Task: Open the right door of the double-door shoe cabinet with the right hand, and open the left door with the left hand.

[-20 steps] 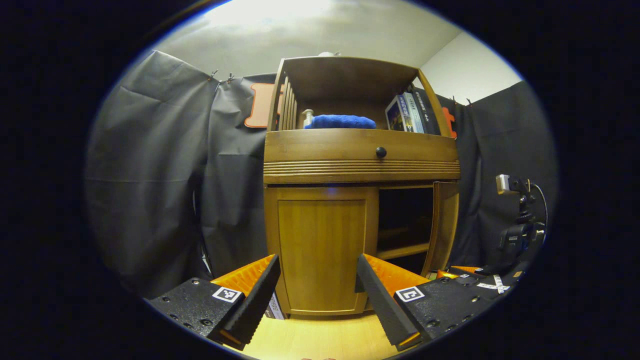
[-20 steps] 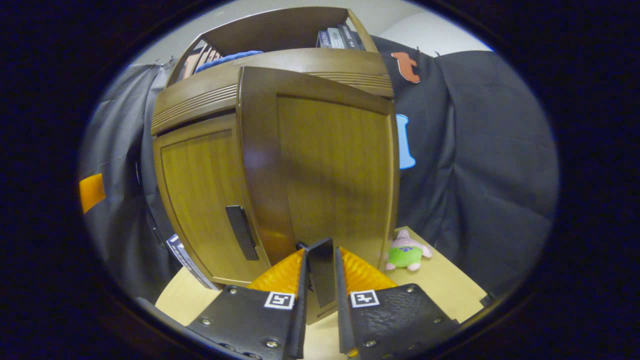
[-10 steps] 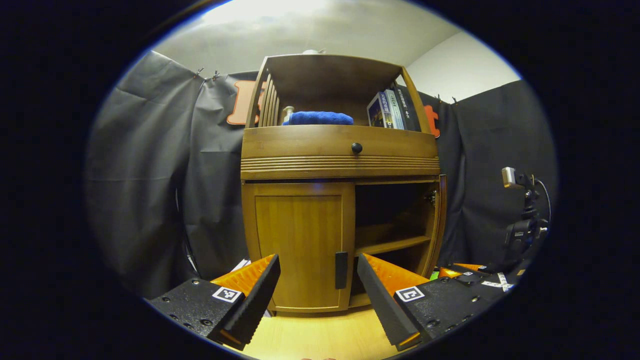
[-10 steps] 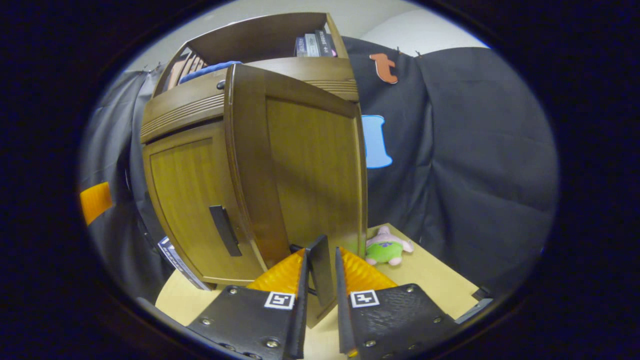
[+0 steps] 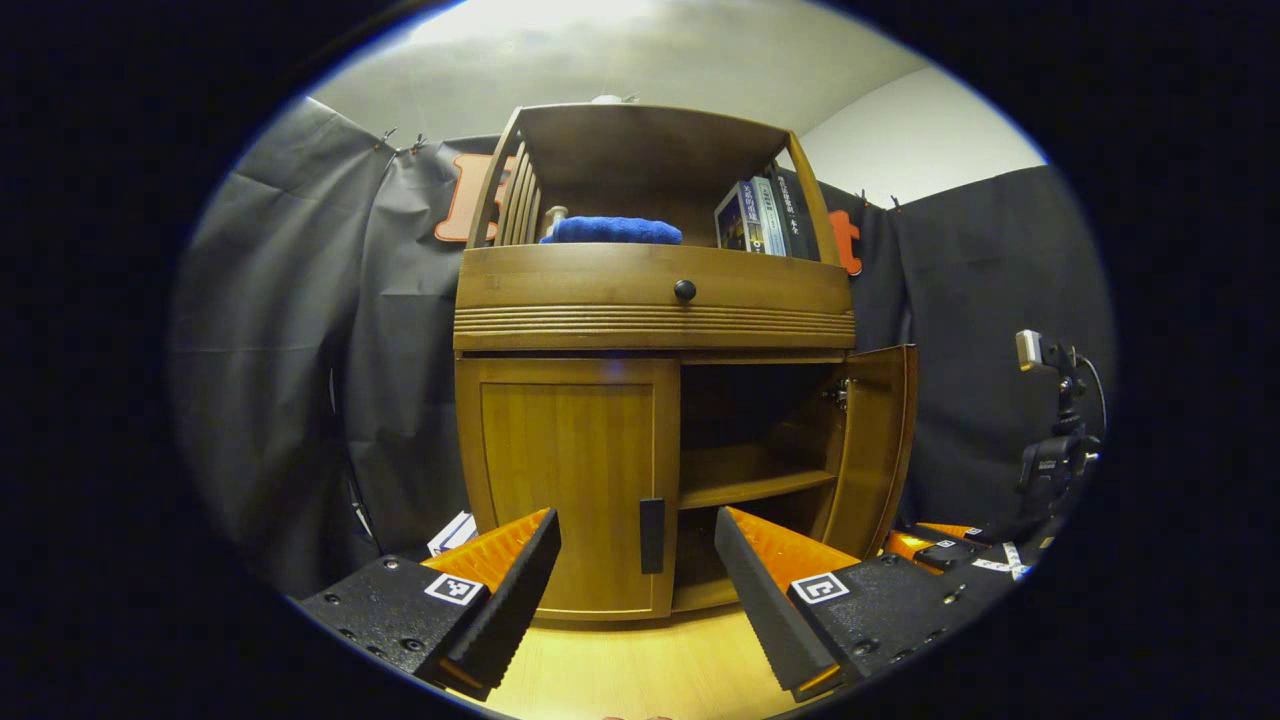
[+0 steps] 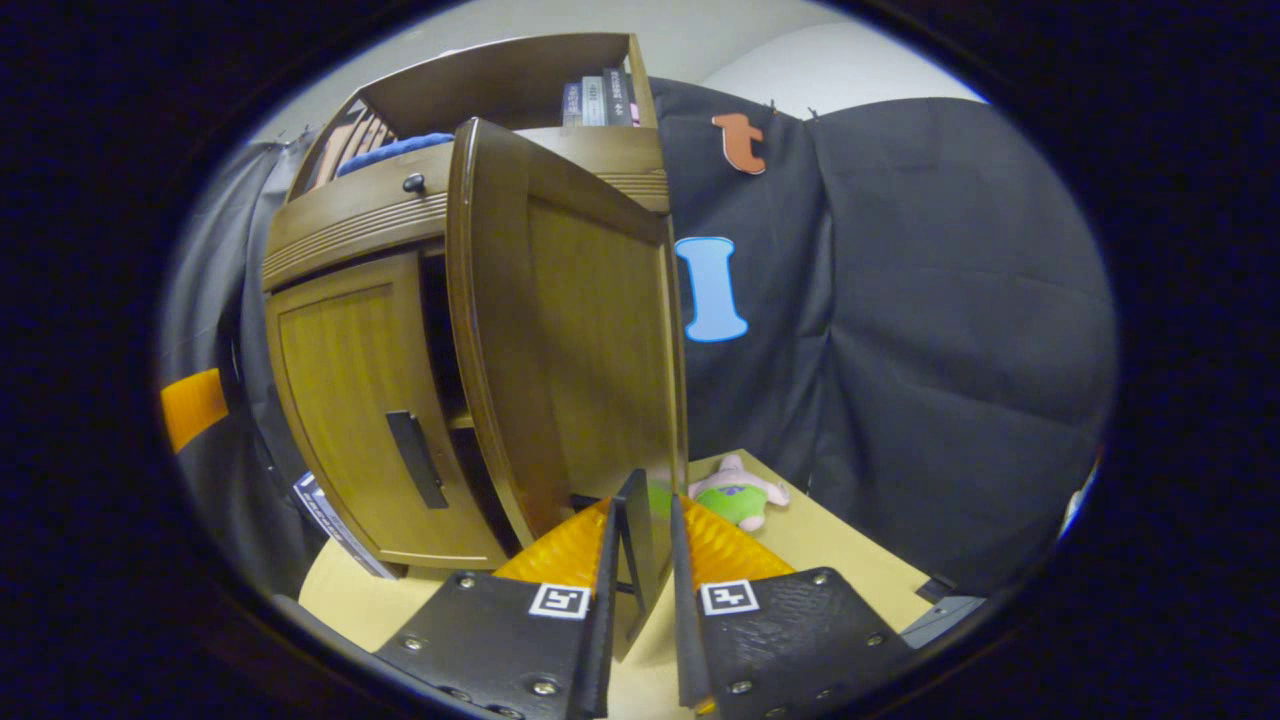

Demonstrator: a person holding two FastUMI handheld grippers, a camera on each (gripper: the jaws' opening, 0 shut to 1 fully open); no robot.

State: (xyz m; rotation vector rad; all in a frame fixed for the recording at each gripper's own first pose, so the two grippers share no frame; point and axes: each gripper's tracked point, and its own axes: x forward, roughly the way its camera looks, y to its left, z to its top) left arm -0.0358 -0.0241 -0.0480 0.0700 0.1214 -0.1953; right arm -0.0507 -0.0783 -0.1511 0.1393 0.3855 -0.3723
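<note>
At right door (image 6: 580, 330) handle (image 6: 640, 545): right claw (image 6: 640, 520) apparently clamped, L claw (image 5: 635, 570) agape.

Left gripper (image 5: 635, 560) agape, right gripper (image 6: 640, 545) clamped

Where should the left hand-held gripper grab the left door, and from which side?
Grip the dark vertical handle low on the left door, at its edge by the open compartment. Come straight in from the front, fingers either side of the bar: it is narrow, upright and stands off the flat panel. The left hand-held gripper is open and roughly in line with it.
</note>
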